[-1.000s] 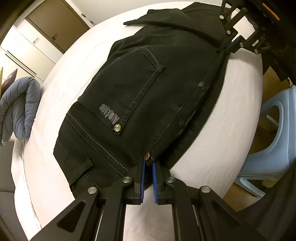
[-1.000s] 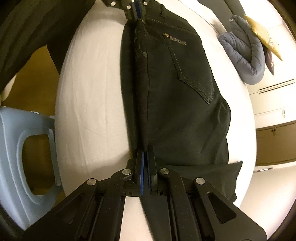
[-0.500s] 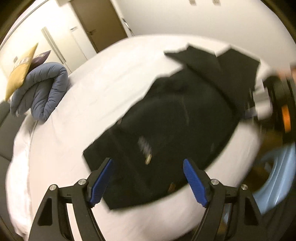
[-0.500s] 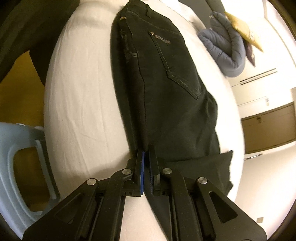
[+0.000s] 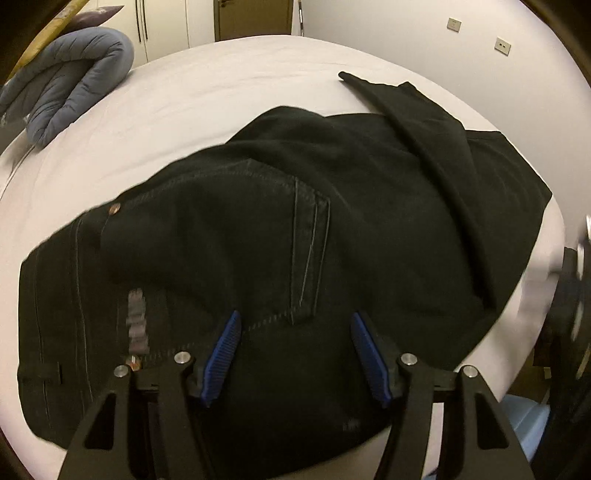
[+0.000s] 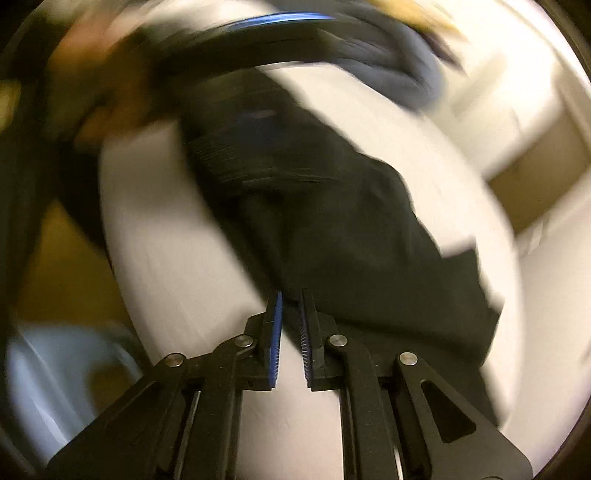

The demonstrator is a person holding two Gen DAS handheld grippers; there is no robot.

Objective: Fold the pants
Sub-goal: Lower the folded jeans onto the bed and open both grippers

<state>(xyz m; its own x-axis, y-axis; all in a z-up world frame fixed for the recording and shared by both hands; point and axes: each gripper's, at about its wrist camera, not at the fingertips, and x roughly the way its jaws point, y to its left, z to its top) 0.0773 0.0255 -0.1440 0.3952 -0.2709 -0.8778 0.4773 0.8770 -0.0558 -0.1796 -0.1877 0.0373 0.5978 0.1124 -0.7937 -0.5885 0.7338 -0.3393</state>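
Black pants (image 5: 332, 221) lie folded on a white bed (image 5: 221, 85), back pocket up, one leg laid across the far right. My left gripper (image 5: 293, 325) is open and empty, hovering over the pants below the pocket. In the blurred right wrist view the pants (image 6: 351, 229) run away from my right gripper (image 6: 290, 299). Its jaws stand a little apart at the near edge of the cloth, with no cloth seen between them. The left gripper shows as a dark blur at the top (image 6: 258, 40).
A rolled grey-blue quilt (image 5: 70, 77) lies at the bed's far left. A light blue plastic stool (image 6: 62, 373) stands beside the bed's near edge. Cupboards and a brown door (image 5: 251, 18) stand behind the bed.
My left gripper let go of the waistband, opened wide and swung over the pants. My right gripper, shut on the pants' edge before, has parted its jaws. The right view is now blurred by motion.
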